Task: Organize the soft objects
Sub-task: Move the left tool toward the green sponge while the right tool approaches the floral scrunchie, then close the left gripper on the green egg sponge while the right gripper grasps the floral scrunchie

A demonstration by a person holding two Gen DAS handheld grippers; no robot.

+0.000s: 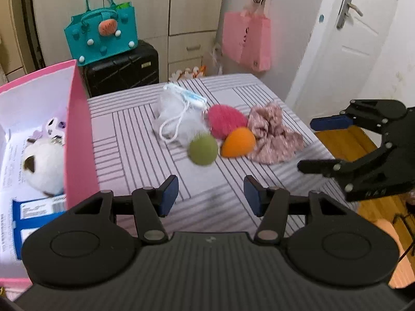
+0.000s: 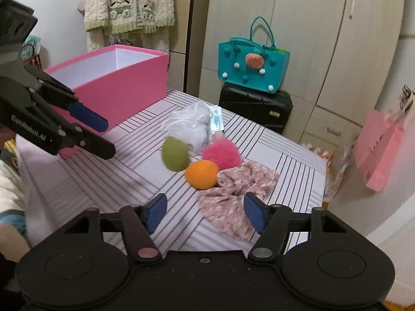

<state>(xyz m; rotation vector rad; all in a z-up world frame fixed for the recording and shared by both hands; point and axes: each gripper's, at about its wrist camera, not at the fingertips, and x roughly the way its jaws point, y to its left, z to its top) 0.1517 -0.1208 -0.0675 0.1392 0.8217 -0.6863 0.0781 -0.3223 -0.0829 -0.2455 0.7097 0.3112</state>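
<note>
On the striped table (image 1: pixel 135 134) lie a green sponge ball (image 1: pixel 202 153) (image 2: pixel 175 156), an orange egg-shaped sponge (image 1: pixel 238 142) (image 2: pixel 202 174), a pink fluffy pom (image 1: pixel 227 120) (image 2: pixel 221 154), a floral scrunchie (image 1: pixel 272 134) (image 2: pixel 233 194) and a white mesh pouch (image 1: pixel 176 119) (image 2: pixel 189 124). The pink box (image 1: pixel 77 129) (image 2: pixel 124 90) at the left holds a white plush (image 1: pixel 42 165). My left gripper (image 1: pixel 211 194) (image 2: pixel 107 138) is open and empty, short of the green ball. My right gripper (image 2: pixel 205 211) (image 1: pixel 308 145) is open over the scrunchie's near edge, pads not pressing it.
A teal handbag (image 1: pixel 101 39) sits on a black suitcase (image 1: pixel 122 70) behind the table. Pink paper bags (image 1: pixel 246 41) hang by the wardrobe. The white door (image 1: pixel 345 51) and wood floor (image 1: pixel 345 140) lie past the table's right edge.
</note>
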